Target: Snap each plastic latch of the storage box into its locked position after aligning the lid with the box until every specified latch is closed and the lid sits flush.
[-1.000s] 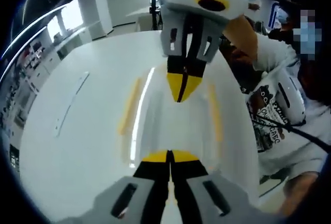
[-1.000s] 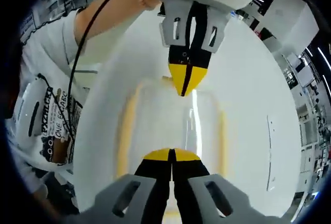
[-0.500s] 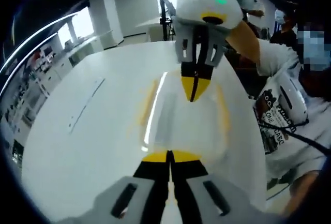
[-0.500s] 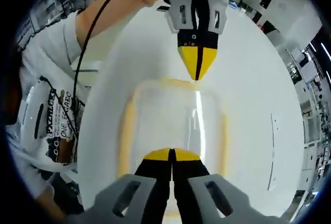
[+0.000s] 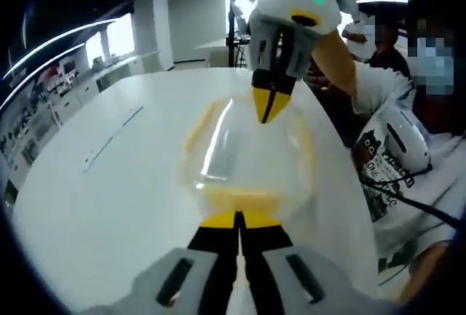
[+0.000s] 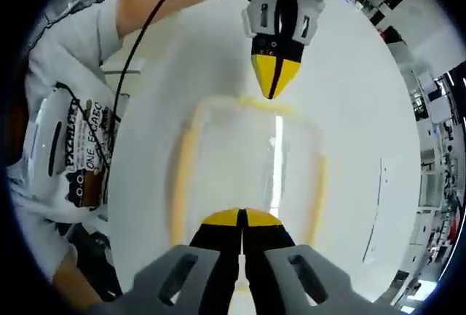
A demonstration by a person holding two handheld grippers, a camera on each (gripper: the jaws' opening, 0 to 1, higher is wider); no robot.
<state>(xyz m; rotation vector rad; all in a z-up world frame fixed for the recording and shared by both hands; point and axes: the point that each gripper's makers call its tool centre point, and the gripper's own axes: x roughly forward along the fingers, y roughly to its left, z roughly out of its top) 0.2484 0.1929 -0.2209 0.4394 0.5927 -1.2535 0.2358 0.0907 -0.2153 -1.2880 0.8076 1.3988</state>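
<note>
Left gripper view: closed left claw (image 5: pixel 238 218) and closed right claw (image 5: pixel 268 109) flank the box (image 5: pixel 247 155) on the bench (image 5: pixel 109 184).

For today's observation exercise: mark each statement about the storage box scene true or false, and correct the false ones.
1. The storage box has a clear lid with yellow edging. True.
2. The box stands on a dark wooden floor. False: it rests on a white table.
3. Both grippers have their jaws closed. True: the left gripper and right gripper show no gap.
4. The two grippers are at the same end of the box. False: they face each other across it.
</note>
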